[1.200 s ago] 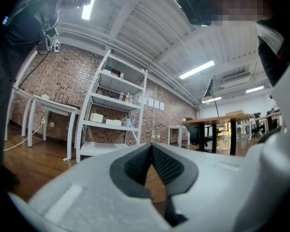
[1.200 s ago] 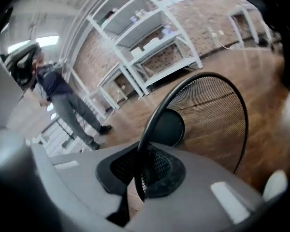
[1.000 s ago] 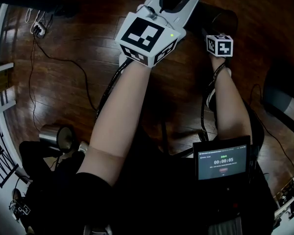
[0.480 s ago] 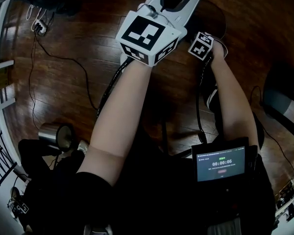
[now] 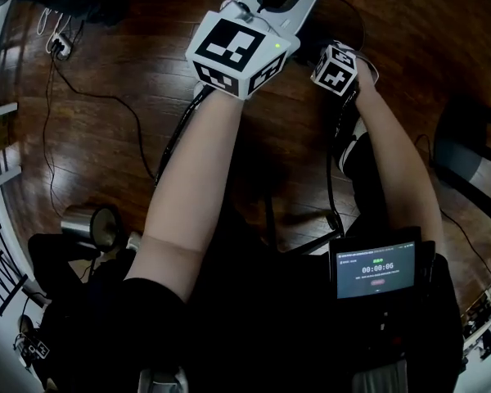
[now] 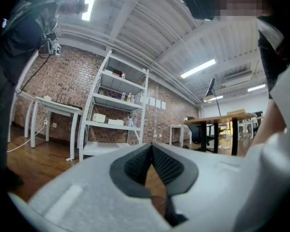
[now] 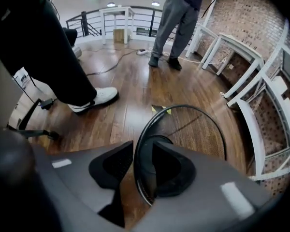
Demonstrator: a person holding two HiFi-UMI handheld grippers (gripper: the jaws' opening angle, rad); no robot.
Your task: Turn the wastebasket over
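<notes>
Wastebasket [image 7: 191, 129] rim sits between the opening jaws of the downward-pointing right gripper [image 7: 142, 151], lower centre; left gripper [image 6: 151, 149] points level, clenched empty.

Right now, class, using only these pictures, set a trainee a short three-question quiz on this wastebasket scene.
1. True or false: the left tool grips the wastebasket.
2. The floor is: A carpet, B wood boards, C tiles.
3. What stands between the jaws of the right tool?
Key: 1 false, it is shut on nothing. 2 B. 3 The wastebasket's rim; those jaws are opening, no longer pressing on it.
</notes>
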